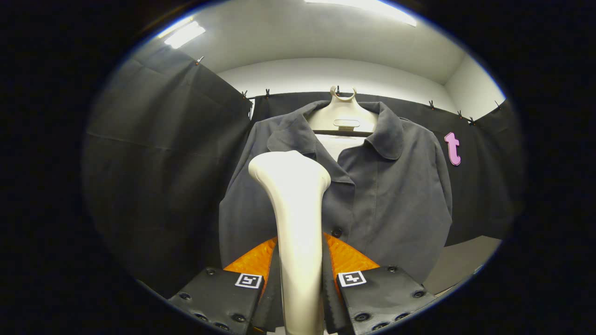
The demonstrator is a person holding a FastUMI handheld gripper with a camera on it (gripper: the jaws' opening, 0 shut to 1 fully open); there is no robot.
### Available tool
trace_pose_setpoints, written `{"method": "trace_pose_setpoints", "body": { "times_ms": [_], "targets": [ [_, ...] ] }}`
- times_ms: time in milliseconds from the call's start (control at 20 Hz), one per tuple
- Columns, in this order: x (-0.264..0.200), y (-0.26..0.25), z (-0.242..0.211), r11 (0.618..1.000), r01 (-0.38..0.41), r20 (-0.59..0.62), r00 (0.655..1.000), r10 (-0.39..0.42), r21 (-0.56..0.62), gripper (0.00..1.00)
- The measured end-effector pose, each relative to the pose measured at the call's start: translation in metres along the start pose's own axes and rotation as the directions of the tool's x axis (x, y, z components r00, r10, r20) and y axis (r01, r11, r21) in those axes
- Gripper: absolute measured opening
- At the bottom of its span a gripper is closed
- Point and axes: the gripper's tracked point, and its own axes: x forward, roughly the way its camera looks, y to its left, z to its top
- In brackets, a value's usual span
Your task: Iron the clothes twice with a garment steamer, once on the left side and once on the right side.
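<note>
The dark booth cloth (153,153) takes up most of what I see, hung by small clips (267,93) along its top edge, with a pale wall (326,74) and ceiling lights (184,33) above it. In front of the cloth, at the far side, a grey collared jacket (391,200) hangs on a cream hanger (343,118), its front facing me; the collar lies open around the hanger's neck and one dark button (336,231) shows low on the placket. To the lower right of the jacket I see a patch of pale surface (465,260), though I cannot tell what it is.

Nearer to me, the white garment steamer (298,209) stands upright, its handle running down between the fingers and its broad head rising in front of the jacket's left front panel, beside the placket. Whether the head touches the fabric I cannot tell.

My tool (300,284) is pinching the steamer's handle, a finger pressed on each side.
</note>
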Motion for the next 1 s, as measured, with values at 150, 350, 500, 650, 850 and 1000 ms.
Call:
{"method": "trace_pose_setpoints", "body": {
  "times_ms": [150,350,500,650,850,1000],
  "targets": [
    [-0.001,-0.002,0.001,1.0,0.006,0.0,1.0,-0.006,-0.013,0.45],
    [-0.002,-0.002,0.001,1.0,-0.005,0.005,1.0,0.005,-0.013,0.45],
    [-0.006,-0.002,-0.002,1.0,-0.015,-0.001,1.0,0.015,-0.01,0.45],
    [-0.006,0.0,-0.013,0.999,-0.026,-0.03,0.999,0.026,-0.018,0.45],
    [-0.012,0.002,-0.024,0.999,-0.038,-0.045,0.998,0.037,-0.035,0.45],
    [-0.019,0.01,-0.037,0.998,-0.057,-0.072,0.996,0.054,-0.041,0.45]
  ]
}}
